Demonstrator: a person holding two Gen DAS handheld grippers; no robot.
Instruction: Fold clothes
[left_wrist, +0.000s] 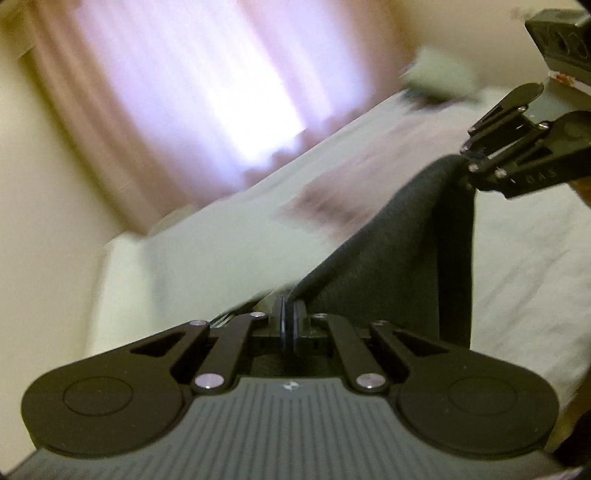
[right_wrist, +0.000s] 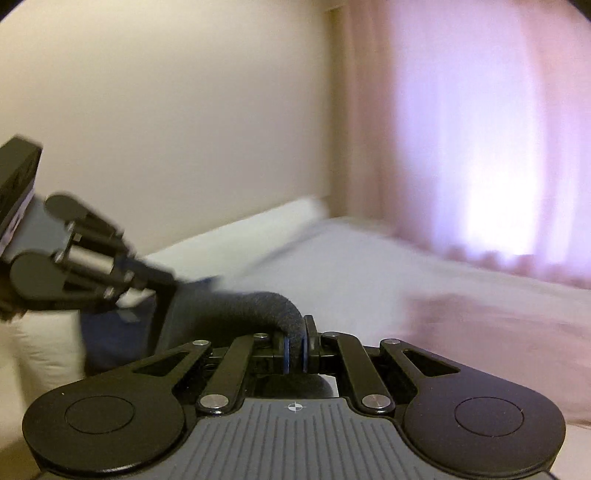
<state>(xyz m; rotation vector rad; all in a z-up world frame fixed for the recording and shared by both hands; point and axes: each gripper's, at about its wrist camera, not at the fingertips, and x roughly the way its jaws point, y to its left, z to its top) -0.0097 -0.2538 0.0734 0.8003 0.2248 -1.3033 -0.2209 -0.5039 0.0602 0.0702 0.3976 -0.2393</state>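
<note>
1. Dark garment (left_wrist: 388, 251): a grey-black, fleecy piece of clothing, held in the air above the bed between both claws.
2. Left claw (left_wrist: 287, 321): clenched on one edge of the cloth, pads pressed together with fabric pinched between them.
3. Right claw (right_wrist: 294, 354): clenched on a rolled, thick edge of the same cloth, which curls over its pads in the right wrist view.
4. Span between the claws: the cloth runs taut along its top edge from one grip to the other; the rest hangs down in a loose drape.
5. Handling, as a judgement: soft, limp and light, with a nappy surface unlikely to slip; best held at corners or along a hem, both grips level, so it hangs flat.
6. Bed (left_wrist: 528, 258): a pale, wrinkled sheet below the garment; blurred.
7. Pink curtain (right_wrist: 480, 129): lit from behind, beyond the bed.
8. Folding stage: cannot tell.
</note>
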